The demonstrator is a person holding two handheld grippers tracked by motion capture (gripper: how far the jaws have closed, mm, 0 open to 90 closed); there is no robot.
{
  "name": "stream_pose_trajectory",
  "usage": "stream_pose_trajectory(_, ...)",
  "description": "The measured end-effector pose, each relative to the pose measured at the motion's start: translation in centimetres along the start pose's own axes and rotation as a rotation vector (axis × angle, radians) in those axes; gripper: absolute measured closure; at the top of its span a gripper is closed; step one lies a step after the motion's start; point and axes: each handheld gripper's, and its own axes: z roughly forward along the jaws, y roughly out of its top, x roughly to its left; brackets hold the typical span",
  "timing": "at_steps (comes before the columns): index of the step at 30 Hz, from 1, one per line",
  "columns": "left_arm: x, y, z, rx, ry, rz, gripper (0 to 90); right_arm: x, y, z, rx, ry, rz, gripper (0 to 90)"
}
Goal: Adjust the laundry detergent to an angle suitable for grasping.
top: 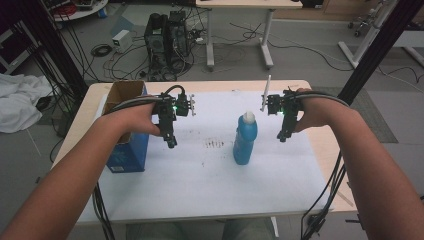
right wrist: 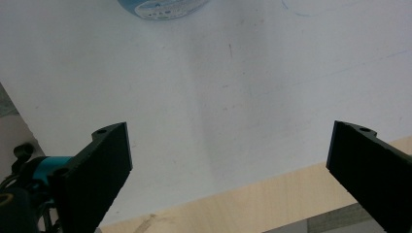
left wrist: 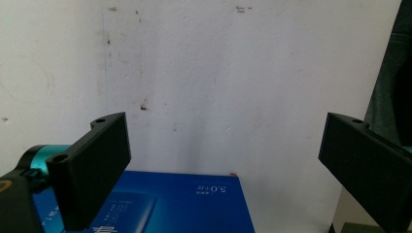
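A blue bottle [top: 245,139] with a white cap stands upright on the white sheet [top: 210,170] in the middle of the table. Its base [right wrist: 163,7] shows at the top edge of the right gripper view. My left gripper [top: 171,140] hangs over the sheet, left of the bottle and beside a blue open-topped box [top: 127,127]; its jaws stand wide apart with nothing between them [left wrist: 223,160]. The box's blue side [left wrist: 184,204] lies below those jaws. My right gripper [top: 283,136] hovers right of the bottle, open and empty [right wrist: 228,165].
The wooden table edge [right wrist: 252,204] runs just under the right jaws. Dark specks [top: 215,144] mark the sheet left of the bottle. Cables [top: 325,200] trail off the table's right front. Behind the table stand a computer tower [top: 167,40] and a desk's legs [top: 237,40].
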Motion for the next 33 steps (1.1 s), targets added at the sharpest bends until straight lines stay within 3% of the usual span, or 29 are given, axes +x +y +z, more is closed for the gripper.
stream_pose_trajectory(3,-0.1,0.1,0.0,0.011,0.003,0.001,4.5,0.1,0.0,0.1,-0.006,0.0,0.016,1.4)
stream_pose_trajectory(4,-0.1,0.1,0.0,0.007,0.008,0.002,4.5,0.0,-0.1,0.0,0.001,-0.006,-0.007,1.4)
stream_pose_trajectory(7,-0.2,0.1,-0.1,-0.002,0.004,0.001,4.5,0.2,-0.2,-0.2,-0.015,0.0,0.025,1.4)
stream_pose_trajectory(14,-0.3,-0.1,-0.1,0.007,0.007,-0.007,4.5,0.3,-0.7,-0.8,-0.053,0.005,0.018,1.4)
stream_pose_trajectory(15,-0.3,-0.1,-0.2,-0.01,0.009,-0.005,4.5,0.4,-0.9,-0.9,-0.07,0.015,0.033,1.4)
stream_pose_trajectory(16,-0.4,-0.1,-0.2,-0.017,0.009,-0.002,4.5,0.8,-0.9,-1.1,-0.089,0.029,0.081,1.4)
stream_pose_trajectory(18,-0.6,-0.2,-0.1,-0.011,0.008,0.007,4.5,0.7,-1.3,-1.4,-0.117,0.012,0.063,1.4)
stream_pose_trajectory(22,-0.9,-0.3,-0.3,-0.015,0.016,0.021,4.5,1.1,-2.2,-1.8,-0.185,0.015,0.109,1.4)
stream_pose_trajectory(25,-1.1,-0.4,-0.4,-0.024,0.018,0.031,4.5,1.6,-3.1,-2.3,-0.266,0.026,0.172,1.3)
stream_pose_trajectory(26,-1.1,-0.4,-0.5,-0.029,0.016,0.034,4.5,1.6,-3.1,-2.3,-0.266,0.026,0.172,1.3)
stream_pose_trajectory(27,-1.2,-0.5,-0.5,-0.026,0.011,0.036,4.5,1.8,-3.8,-2.4,-0.326,0.038,0.212,1.3)
stream_pose_trajectory(28,-1.3,-0.6,-0.5,-0.023,0.011,0.03,4.5,1.8,-4.2,-2.3,-0.36,0.045,0.224,1.3)
stream_pose_trajectory(31,-1.7,-0.7,-0.5,-0.014,0.013,0.028,4.5,2.1,-4.9,-2.3,-0.398,0.057,0.275,1.3)
stream_pose_trajectory(33,-2.4,-0.8,-0.5,-0.025,0.023,0.027,4.5,2.5,-5.8,-2.1,-0.471,0.05,0.325,1.2)
